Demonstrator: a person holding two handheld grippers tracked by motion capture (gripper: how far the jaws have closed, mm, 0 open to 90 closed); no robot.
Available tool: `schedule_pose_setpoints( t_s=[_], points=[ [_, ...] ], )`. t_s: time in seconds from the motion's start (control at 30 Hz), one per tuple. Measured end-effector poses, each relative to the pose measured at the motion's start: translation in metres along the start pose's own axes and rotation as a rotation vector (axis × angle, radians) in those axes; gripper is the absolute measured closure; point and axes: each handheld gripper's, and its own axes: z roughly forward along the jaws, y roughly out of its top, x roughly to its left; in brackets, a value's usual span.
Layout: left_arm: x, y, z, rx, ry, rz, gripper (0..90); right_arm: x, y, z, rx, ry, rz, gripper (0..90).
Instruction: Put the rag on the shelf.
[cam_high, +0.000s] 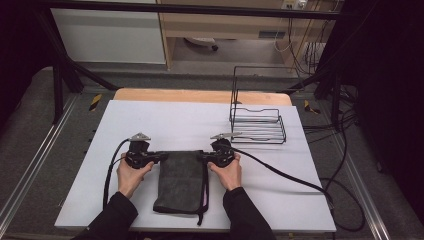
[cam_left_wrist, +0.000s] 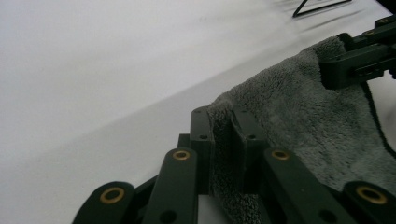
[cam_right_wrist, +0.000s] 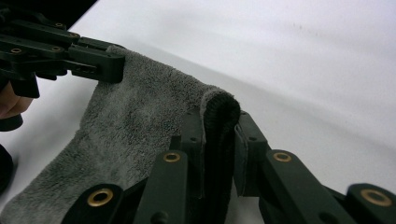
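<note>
Towel (cam_high: 181, 181) flat on table (cam_high: 150, 120); L claw (cam_left_wrist: 223, 135) & R claw (cam_right_wrist: 219, 135) each pinching a far corner.

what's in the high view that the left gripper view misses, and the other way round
High view alone: the whole grey towel folded on the white table, its dark cord trailing off the near edge, the complete black wire rack at the far right, and both of the person's hands.

Left gripper view alone: close up, the left gripper has its jaws pinched on a towel corner, with fleece bunched between them.

Both: the towel, the table, and the right gripper clamped on the opposite corner.
</note>
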Motion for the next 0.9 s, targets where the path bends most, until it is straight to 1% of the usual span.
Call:
schedule_pose_setpoints(
  t_s=[0.1,0.27,0.3,0.53,0.6,0.63,0.67,0.9],
  points=[
    [-0.003,0.002,-0.006,-0.023,-0.009,0.009,80.4,0.004,0.000,-0.006,-0.026,0.004,-0.018,77.8],
    [-0.009,0.005,-0.020,-0.062,-0.009,0.033,80.4,0.011,0.002,-0.017,-0.071,0.022,-0.044,77.8],
    [-0.012,0.006,-0.022,-0.067,-0.019,0.036,80.4,0.012,0.002,-0.020,-0.082,0.024,-0.052,77.8],
    [-0.023,0.012,-0.039,-0.111,-0.015,0.069,80.5,0.023,0.005,-0.033,-0.136,0.029,-0.084,77.8],
    [-0.026,0.013,-0.043,-0.127,-0.019,0.073,80.5,0.024,0.006,-0.037,-0.150,0.032,-0.094,77.9],
    [-0.027,0.014,-0.045,-0.133,-0.020,0.077,80.5,0.026,0.006,-0.039,-0.156,0.034,-0.089,77.9],
    [-0.029,0.014,-0.046,-0.139,-0.021,0.079,80.5,0.026,0.006,-0.041,-0.166,0.034,-0.098,77.8],
    [-0.042,0.019,-0.057,-0.186,-0.014,0.110,80.5,0.032,0.007,-0.055,-0.213,0.033,-0.125,77.8]
  ],
)
